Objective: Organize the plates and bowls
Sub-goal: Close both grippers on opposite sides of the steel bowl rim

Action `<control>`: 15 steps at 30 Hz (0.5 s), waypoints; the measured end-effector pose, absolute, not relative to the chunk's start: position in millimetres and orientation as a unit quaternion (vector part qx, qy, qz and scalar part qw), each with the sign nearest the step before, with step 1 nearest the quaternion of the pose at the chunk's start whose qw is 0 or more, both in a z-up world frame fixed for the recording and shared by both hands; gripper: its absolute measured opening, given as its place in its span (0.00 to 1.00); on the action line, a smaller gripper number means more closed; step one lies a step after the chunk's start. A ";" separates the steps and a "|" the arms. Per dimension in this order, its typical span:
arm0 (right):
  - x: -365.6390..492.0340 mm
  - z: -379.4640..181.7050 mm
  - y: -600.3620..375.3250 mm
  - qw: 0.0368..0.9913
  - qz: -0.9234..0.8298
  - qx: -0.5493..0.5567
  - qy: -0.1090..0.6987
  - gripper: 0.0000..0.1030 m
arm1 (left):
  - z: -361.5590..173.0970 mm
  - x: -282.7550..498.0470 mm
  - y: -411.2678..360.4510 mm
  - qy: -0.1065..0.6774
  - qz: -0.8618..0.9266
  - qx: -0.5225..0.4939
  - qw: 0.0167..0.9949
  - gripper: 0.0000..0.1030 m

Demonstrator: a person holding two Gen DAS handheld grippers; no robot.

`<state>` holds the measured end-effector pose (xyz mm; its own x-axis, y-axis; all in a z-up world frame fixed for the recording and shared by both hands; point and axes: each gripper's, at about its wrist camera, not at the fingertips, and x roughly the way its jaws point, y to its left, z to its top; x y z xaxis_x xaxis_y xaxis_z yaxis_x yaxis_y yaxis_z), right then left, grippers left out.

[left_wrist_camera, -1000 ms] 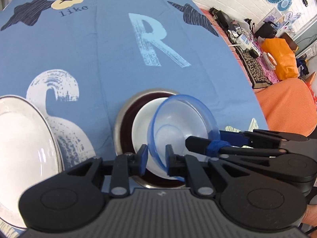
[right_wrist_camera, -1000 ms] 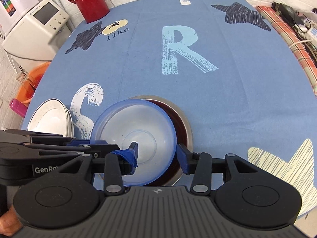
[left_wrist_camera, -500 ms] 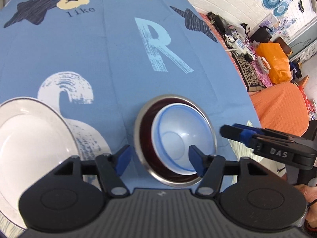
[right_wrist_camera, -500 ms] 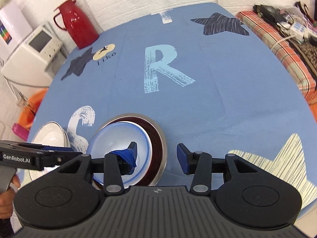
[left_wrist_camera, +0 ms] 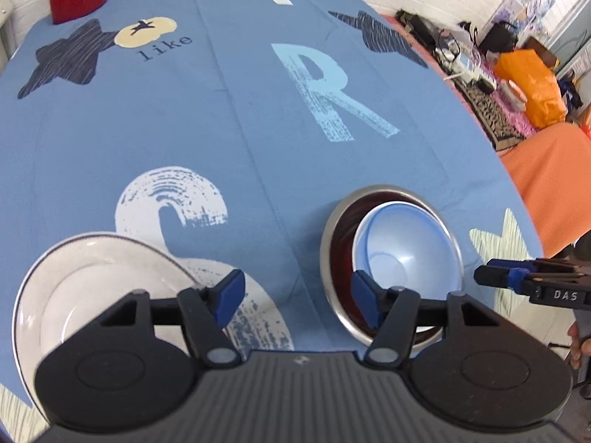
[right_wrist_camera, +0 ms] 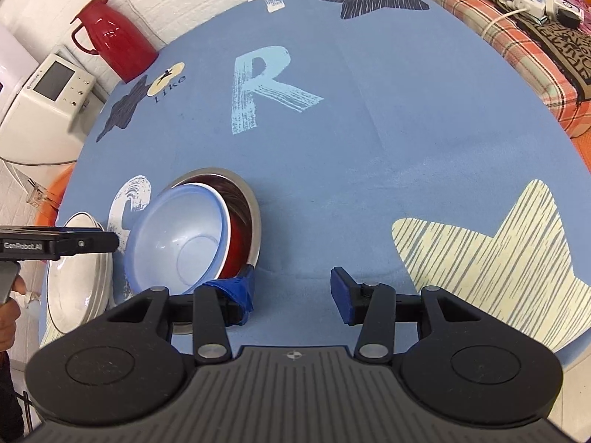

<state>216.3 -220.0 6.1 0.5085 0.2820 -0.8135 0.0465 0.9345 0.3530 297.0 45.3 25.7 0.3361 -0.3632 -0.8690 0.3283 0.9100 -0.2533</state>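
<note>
Blue printed tablecloth (left_wrist_camera: 240, 118) carrying a blue bowl (left_wrist_camera: 402, 251) nested, tilted, inside a steel bowl (left_wrist_camera: 332, 258); white plates (left_wrist_camera: 92, 288) lie beside them. Left gripper (left_wrist_camera: 295, 297) and right gripper (right_wrist_camera: 291, 291) both gape wide, empty. Risk: the leaning bowl may rock if nudged.

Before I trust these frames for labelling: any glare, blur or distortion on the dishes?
Left wrist view: fisheye bends the tablecloth edges; the white plate is washed out by bright light, the blue bowl sharp. Right wrist view: same bending; highlights glint on the red thermos; the metal bowl rim reads clearly.
</note>
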 end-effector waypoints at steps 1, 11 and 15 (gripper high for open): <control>217.6 4.9 -220.2 0.851 0.069 0.167 0.493 0.29 | 22.3 301.0 42.6 0.540 -0.211 -0.010 0.815 0.61; 226.5 1.2 -222.3 0.842 0.064 0.175 0.506 0.30 | -4.4 316.3 36.1 0.561 -0.213 -0.007 0.800 0.61; 228.3 3.7 -219.4 0.839 0.074 0.190 0.504 0.30 | -10.1 316.2 36.7 0.564 -0.217 -0.013 0.797 0.61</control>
<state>228.3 -219.4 3.7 0.4803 0.3166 -0.8180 0.0670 0.9166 0.3941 316.2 36.7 -10.1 0.2699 -0.3602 -0.8930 0.3301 0.9058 -0.2656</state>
